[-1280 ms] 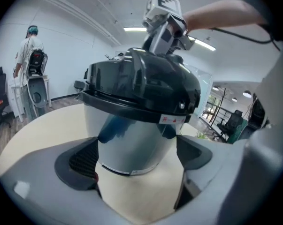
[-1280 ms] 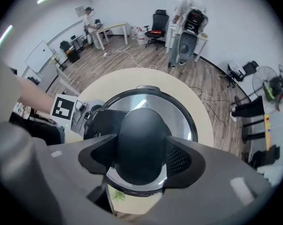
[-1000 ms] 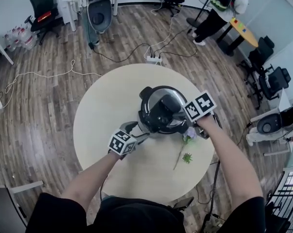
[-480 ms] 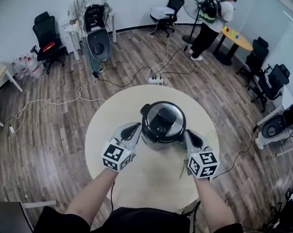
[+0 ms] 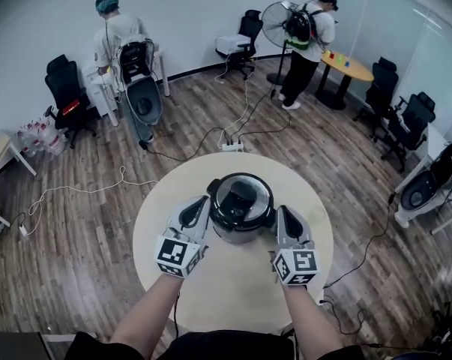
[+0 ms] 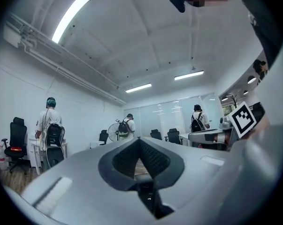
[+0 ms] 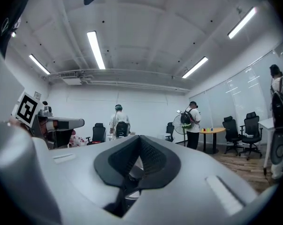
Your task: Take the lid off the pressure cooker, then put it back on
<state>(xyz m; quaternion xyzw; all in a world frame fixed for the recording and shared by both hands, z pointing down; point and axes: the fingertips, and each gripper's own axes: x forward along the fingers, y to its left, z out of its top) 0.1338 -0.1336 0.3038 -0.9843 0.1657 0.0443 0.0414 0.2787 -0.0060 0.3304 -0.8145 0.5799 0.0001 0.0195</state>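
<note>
My left gripper (image 6: 140,142) and right gripper (image 7: 140,139) have smooth, matt grey plastic shells. Their pads (image 6: 155,159) are black with a fine ribbed texture. The pressure cooker (image 5: 240,235) carries a glossy black lid (image 5: 242,199) ringed in bright metal. The table (image 5: 233,295) is pale, smooth and matt. The floor (image 5: 83,193) is wood plank with a light sheen.

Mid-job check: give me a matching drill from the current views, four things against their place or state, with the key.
Things:
1 pressure cooker
2 left gripper
3 right gripper
4 power strip

Place or state:
A white, on the floor beyond the table
B shut and empty, at the cooker's right in the head view
C lid on, standing on the round table
D shut and empty, at the cooker's left in the head view

Pairs: 1-C, 2-D, 3-B, 4-A
</note>
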